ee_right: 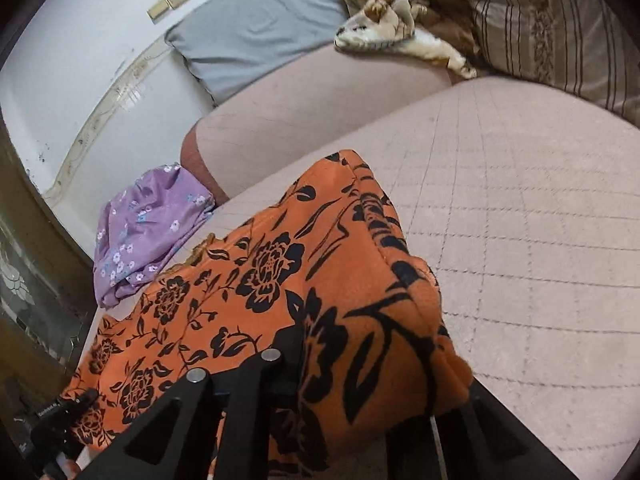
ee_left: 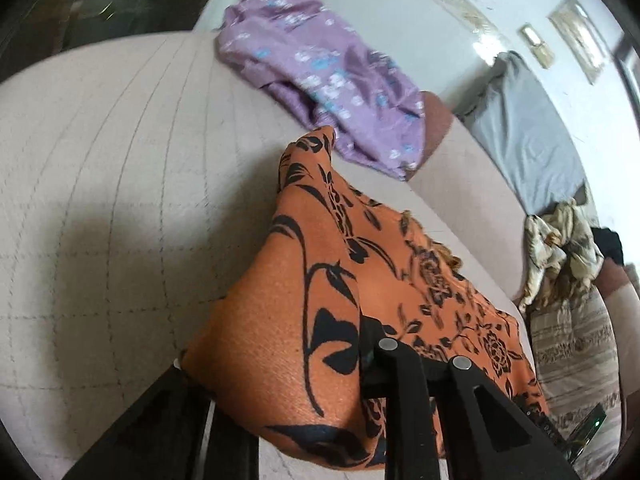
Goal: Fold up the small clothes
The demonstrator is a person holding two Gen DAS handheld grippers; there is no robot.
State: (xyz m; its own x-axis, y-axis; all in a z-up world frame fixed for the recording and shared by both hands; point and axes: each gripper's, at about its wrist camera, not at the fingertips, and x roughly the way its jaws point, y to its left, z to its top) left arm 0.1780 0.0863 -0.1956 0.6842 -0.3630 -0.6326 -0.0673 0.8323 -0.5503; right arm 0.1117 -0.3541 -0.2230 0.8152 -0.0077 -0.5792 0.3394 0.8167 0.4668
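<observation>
The orange garment (ee_left: 352, 280) with black flowers hangs bunched over the pale quilted mattress (ee_left: 100, 200), draped across both tools. The left tool (ee_left: 316, 364) is clamped on its near edge, and the right tool (ee_right: 360, 368) is likewise clamped on a fold, cloth covering most of each tool's fingers. Just beyond it lies a crumpled purple floral garment (ee_left: 320, 80) at the mattress edge. Farther off sit a grey pillow (ee_right: 260, 28), a rumpled beige cloth (ee_right: 396, 20) and a striped cushion (ee_right: 552, 20).
</observation>
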